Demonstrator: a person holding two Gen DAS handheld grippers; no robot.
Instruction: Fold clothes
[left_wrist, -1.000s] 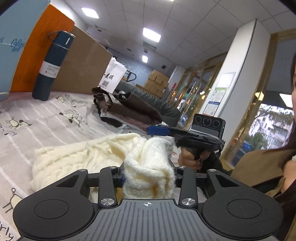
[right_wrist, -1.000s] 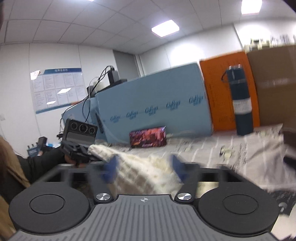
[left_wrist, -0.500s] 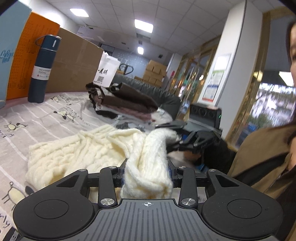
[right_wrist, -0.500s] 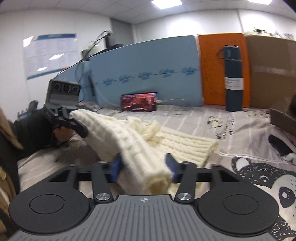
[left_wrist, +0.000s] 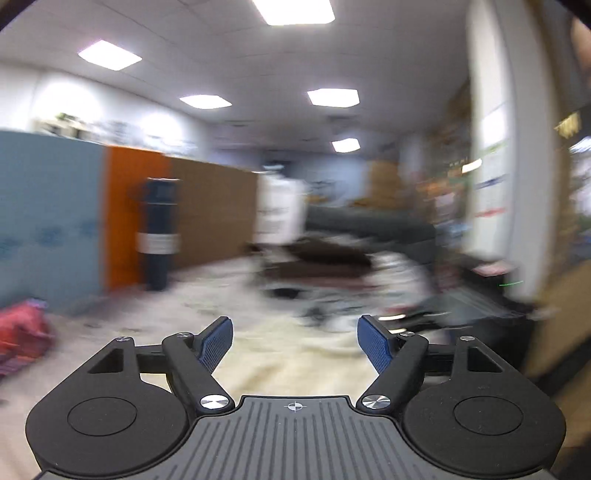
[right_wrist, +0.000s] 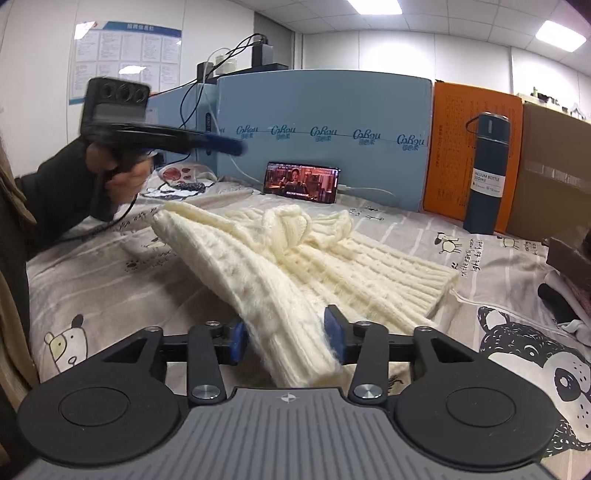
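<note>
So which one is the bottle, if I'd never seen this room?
Look along the row of boards standing at the back of the bed: blue, then orange, then brown cardboard. The bottle stands upright on the bedsheet in front of the orange board. It is the only tall dark blue cylinder, with a white label and a carry loop.

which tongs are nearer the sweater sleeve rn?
Right. The right tongs straddle the sleeve, jaws opening. The left tongs hang above its far end, empty, opening.
</note>
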